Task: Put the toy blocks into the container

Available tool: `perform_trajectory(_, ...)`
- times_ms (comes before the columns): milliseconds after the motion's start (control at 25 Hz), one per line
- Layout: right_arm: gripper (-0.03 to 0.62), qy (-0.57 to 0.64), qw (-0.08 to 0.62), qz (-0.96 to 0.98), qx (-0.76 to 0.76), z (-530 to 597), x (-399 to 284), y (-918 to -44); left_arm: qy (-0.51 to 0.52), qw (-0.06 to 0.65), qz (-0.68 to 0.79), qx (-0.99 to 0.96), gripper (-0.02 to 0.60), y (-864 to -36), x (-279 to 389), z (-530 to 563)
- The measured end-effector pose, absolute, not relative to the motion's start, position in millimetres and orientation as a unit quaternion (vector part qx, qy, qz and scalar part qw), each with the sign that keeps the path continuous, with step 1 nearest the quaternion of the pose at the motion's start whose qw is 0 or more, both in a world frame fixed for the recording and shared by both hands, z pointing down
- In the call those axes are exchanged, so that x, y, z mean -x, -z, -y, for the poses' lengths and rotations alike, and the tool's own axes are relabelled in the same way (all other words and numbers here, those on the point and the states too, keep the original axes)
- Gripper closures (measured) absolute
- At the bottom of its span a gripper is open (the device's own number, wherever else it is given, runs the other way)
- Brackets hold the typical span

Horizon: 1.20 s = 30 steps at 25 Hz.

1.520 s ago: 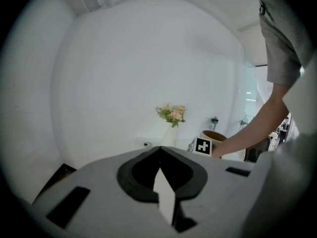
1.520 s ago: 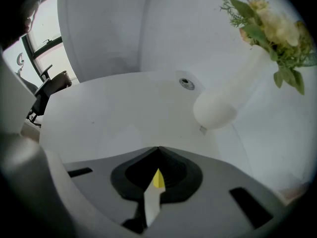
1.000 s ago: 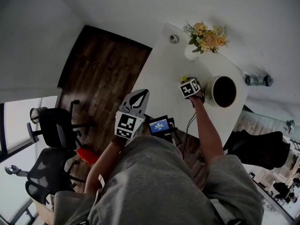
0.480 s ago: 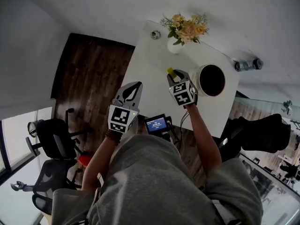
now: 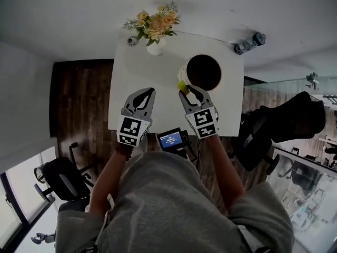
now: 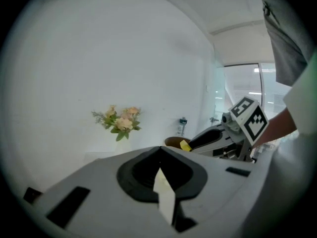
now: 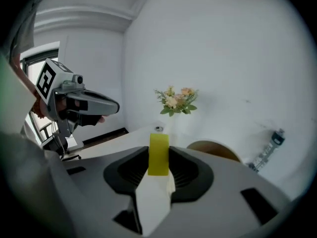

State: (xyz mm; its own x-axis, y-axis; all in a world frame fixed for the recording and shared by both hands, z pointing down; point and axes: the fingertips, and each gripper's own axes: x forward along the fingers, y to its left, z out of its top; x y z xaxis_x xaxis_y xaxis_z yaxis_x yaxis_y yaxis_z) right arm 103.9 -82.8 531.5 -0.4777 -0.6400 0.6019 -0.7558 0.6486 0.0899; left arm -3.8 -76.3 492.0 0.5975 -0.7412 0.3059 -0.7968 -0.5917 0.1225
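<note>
Yellow block (image 7: 158,154) sits clenched in the right gripper's (image 5: 185,90) jaws, above the desk (image 5: 129,83). The left gripper (image 5: 149,91) hovers alongside, jaws together, empty. Just beyond stands the container (image 5: 185,74). This looks like the carrying step; next, reach over its opening and release.

A round white container with a dark inside (image 5: 204,71) stands on the white counter (image 5: 131,83). Right at its lower-left rim, the right tool (image 5: 185,90) pinches a small yellow toy block (image 5: 182,85) at its tips. Further left of the container, the left tool (image 5: 151,90) hovers over the counter, tips together and empty. Up and left of the container stands a white vase of yellow flowers (image 5: 156,28). To the container's upper right, a clear bottle (image 5: 249,42) lies on its side.
</note>
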Motion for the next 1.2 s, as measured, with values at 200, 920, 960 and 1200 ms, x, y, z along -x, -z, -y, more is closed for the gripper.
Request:
perform_trajectory(200,0.464,-0.103,0.293,0.843,-0.440,62,-155,-535,-0.105,0.113,0.399,-0.904,0.575,-493,-52,74)
perform_trajectory(920,0.464,-0.051,0.324,0.816,-0.475,132,-234,-505,-0.111,0.115,0.404,-0.901,0.575,-492,-70,78)
perform_trajectory(960,0.464,-0.049,0.332,0.813,-0.475,141,-237,-509,-0.111,0.115,0.408,-0.899,0.575,-492,-67,78)
perform_trajectory(1200,0.464,-0.043,0.386,0.799,-0.460,171,-242,-538,-0.114,0.119,0.429,-0.888,0.575,-495,-48,77)
